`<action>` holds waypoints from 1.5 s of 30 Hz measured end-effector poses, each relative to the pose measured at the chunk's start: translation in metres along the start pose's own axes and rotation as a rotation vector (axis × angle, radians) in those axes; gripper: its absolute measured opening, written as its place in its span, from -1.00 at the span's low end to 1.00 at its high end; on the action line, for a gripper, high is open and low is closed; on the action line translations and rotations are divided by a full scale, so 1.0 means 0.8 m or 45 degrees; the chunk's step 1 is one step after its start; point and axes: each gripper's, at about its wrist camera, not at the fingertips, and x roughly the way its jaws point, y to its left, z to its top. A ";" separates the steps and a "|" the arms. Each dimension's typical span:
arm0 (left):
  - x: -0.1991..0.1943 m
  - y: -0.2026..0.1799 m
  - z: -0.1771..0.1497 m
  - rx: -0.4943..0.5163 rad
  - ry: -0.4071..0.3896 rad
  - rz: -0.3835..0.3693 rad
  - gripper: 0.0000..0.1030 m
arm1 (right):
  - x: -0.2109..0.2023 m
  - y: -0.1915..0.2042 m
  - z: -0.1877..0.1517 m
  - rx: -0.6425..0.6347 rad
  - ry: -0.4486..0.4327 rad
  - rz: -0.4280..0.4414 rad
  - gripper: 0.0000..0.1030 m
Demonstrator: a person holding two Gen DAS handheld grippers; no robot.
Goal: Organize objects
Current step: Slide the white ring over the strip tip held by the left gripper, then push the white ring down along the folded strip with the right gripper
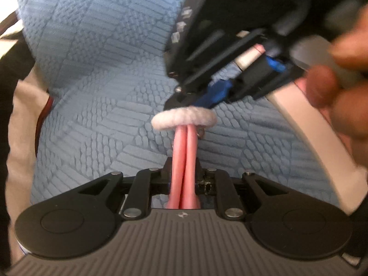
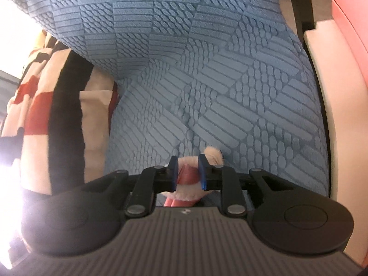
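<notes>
Both grippers worked over a blue textured bedcover (image 1: 96, 73) with a raised block pattern of ribs and ovals.

Left gripper (image 1: 182, 158): jaws drawn together on a pair of pink strands (image 1: 185, 151), which ran forward from between the fingers, side by side and touching. At their far end the strands passed under a white fluffy ring (image 1: 184, 118), a soft rolled band lying crosswise above the cover.

Right gripper (image 1: 207, 96), seen from the left wrist view, came in from the upper right, tilted, its blue-padded tips down at the fluffy ring and touching its far edge. The person's hand (image 1: 340, 85) showed blurred at the right edge behind it.

In the right wrist view, the right gripper (image 2: 188, 172) had its blue pads (image 2: 202, 172) closed narrowly on a pink and white fluffy item (image 2: 187, 177), pinched between them; a pale furry tuft (image 2: 214, 154) stuck out just past the right pad. Could not tell whether tuft and ring were one piece.

A cream, red and black striped cloth (image 2: 46, 105) lay along the left of the cover. A pale board edge (image 2: 333, 92) ran along the right side, with a pink surface (image 2: 354, 11) beyond it
</notes>
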 end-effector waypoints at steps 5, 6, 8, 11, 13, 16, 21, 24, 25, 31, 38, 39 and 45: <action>-0.002 -0.015 -0.002 0.048 -0.026 0.084 -0.63 | -0.017 -0.002 -0.009 0.005 0.003 0.057 -0.61; -0.004 -0.019 -0.003 0.076 -0.040 0.117 -0.63 | -0.021 -0.001 -0.011 0.005 0.000 0.075 -0.61; -0.012 -0.026 -0.005 0.129 -0.088 0.187 -0.66 | -0.029 0.001 -0.013 0.006 -0.021 0.100 -0.61; -0.020 -0.037 -0.009 0.217 -0.150 0.258 -0.67 | -0.036 0.002 -0.011 0.014 -0.045 0.131 -0.61; -0.023 -0.048 -0.013 0.314 -0.193 0.321 -0.67 | -0.038 0.002 -0.009 0.024 -0.049 0.141 -0.61; -0.027 -0.059 -0.017 0.393 -0.244 0.366 -0.67 | -0.039 0.000 -0.005 0.037 -0.057 0.149 -0.61; -0.029 -0.068 -0.021 0.475 -0.274 0.430 -0.71 | -0.031 -0.004 0.000 0.051 -0.044 0.172 -0.62; -0.033 -0.071 -0.024 0.505 -0.293 0.451 -0.72 | -0.026 -0.006 0.005 0.046 -0.036 0.185 -0.61; -0.034 -0.072 -0.024 0.513 -0.299 0.453 -0.73 | -0.024 -0.007 0.007 0.050 -0.031 0.188 -0.61; -0.033 -0.071 -0.021 0.553 -0.321 0.461 -0.74 | -0.012 -0.011 0.010 0.070 0.014 0.234 -0.60; -0.028 -0.066 -0.018 0.506 -0.293 0.437 -0.74 | 0.000 -0.019 0.018 0.128 0.071 0.269 -0.55; -0.028 -0.065 -0.018 0.500 -0.289 0.433 -0.74 | -0.002 -0.020 0.019 0.132 0.069 0.273 -0.54; -0.023 -0.060 -0.018 0.455 -0.258 0.439 -0.73 | -0.012 -0.026 0.021 0.133 0.053 0.286 -0.54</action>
